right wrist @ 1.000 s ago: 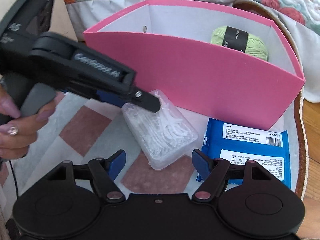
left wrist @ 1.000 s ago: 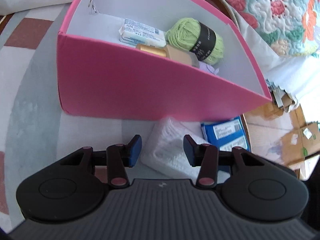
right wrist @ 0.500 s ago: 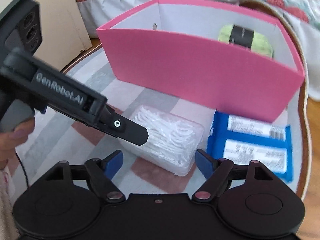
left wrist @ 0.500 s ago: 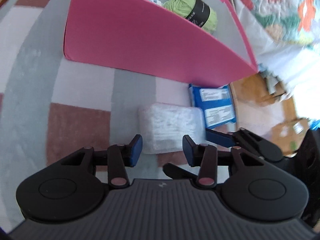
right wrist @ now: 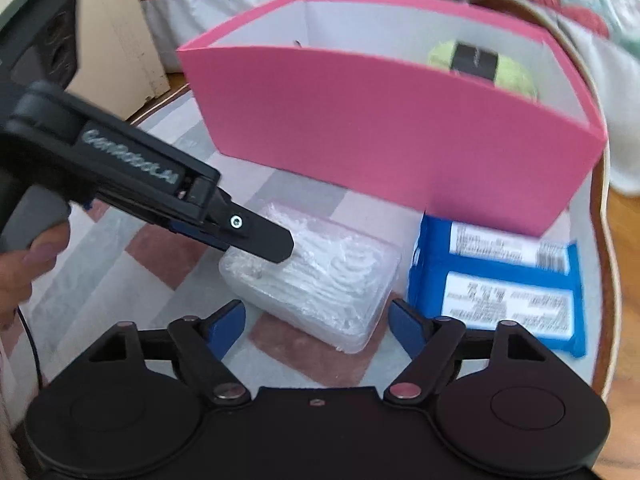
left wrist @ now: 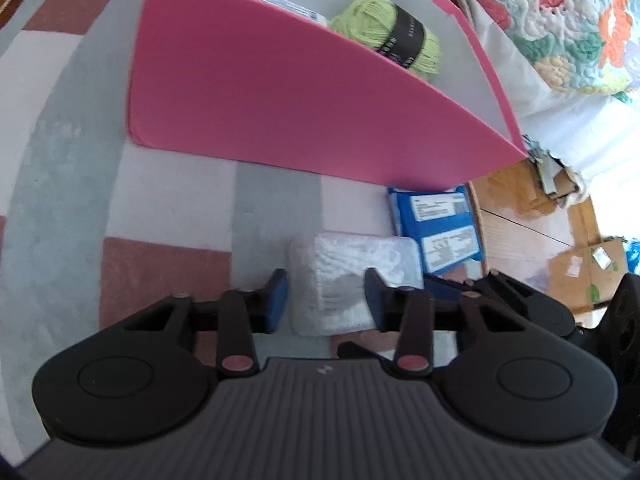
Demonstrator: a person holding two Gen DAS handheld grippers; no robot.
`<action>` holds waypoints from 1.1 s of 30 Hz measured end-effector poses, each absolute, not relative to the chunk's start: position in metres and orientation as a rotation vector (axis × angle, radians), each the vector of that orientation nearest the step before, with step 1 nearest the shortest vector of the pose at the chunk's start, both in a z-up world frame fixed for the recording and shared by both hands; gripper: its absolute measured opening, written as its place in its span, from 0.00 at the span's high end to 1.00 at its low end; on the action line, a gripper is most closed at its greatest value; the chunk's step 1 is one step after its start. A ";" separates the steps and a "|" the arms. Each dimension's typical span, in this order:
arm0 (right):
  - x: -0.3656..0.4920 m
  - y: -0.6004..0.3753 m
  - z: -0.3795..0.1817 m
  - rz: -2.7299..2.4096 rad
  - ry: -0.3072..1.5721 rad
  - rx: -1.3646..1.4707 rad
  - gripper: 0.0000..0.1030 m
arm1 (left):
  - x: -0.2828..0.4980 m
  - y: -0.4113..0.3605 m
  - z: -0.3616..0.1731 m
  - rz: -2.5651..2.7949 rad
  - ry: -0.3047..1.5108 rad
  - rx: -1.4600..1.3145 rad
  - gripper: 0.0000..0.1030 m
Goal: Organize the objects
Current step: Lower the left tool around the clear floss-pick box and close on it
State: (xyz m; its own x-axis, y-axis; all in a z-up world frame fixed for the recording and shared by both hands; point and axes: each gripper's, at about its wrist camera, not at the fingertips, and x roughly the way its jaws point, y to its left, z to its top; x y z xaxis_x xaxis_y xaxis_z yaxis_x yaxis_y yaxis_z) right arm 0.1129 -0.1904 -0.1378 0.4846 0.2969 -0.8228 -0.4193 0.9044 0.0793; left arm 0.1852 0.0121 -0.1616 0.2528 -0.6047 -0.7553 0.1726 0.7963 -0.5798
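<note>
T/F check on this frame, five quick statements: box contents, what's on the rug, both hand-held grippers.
1. A green yarn ball lies inside the pink box. True.
2. The clear plastic case is already in the box. False: it lies on the rug in front of the box.
3. The blue packet lies on the rug beside the clear case. True.
4. The right hand-held gripper is shut on the blue packet. False: its jaws stand open, touching nothing.
5. The left hand-held gripper is over the yarn. False: it has been closing around the clear case, which sits between its jaws.
</note>
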 end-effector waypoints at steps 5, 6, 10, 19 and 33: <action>0.114 -0.190 -0.133 0.449 0.977 -0.190 0.34 | 0.185 0.007 -0.158 -0.545 1.206 -0.404 0.67; 0.113 -0.190 -0.133 0.449 0.972 -0.199 0.34 | 0.185 0.008 -0.158 -0.547 1.204 -0.410 0.67; 0.108 -0.184 -0.136 0.436 0.963 -0.256 0.36 | 0.189 0.013 -0.164 -0.552 1.215 -0.464 0.64; 0.100 -0.187 -0.132 0.439 0.957 -0.203 0.35 | 0.165 0.005 -0.153 -0.537 1.141 -0.341 0.63; 0.057 -0.167 -0.137 0.514 0.934 -0.204 0.35 | 0.116 0.019 -0.140 -0.395 1.171 -0.321 0.63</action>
